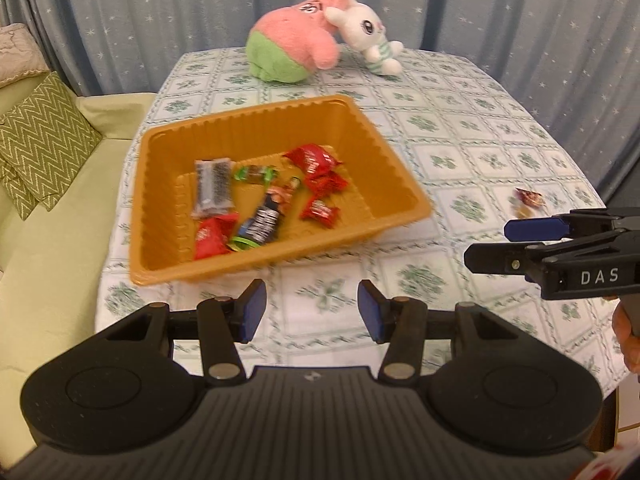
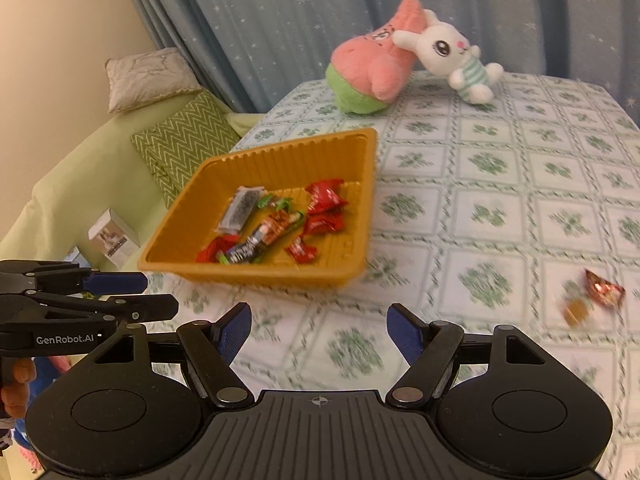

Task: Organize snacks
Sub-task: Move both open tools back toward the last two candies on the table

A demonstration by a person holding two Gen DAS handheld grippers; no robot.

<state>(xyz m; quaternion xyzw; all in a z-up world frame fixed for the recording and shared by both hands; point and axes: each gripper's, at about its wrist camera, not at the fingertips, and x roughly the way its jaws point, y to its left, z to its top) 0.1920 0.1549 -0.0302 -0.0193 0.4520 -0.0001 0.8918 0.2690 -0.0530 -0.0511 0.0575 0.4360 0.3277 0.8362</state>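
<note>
Star-dotted blue curtains hang behind the counter (image 2: 500, 208), whose leaf-print cloth carries an orange tray (image 2: 280, 152) already holding most of the snacks (image 2: 276, 228). Two wrapped candies (image 2: 600, 292) lie apart on the cloth, well to the tray's right, seemingly the last to collect. Both left tongs (image 1: 311, 310) and right tongs (image 2: 320, 332) hover spread wide, holding nothing.

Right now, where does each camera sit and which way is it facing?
Left wrist: on the left gripper, low over the near table edge, facing the orange tray and plush toys; the right gripper enters from the right.
Right wrist: on the right gripper, facing the same way; the left gripper enters from the left.
Shared: tray, pink plush, white bunny, loose candy.
</note>
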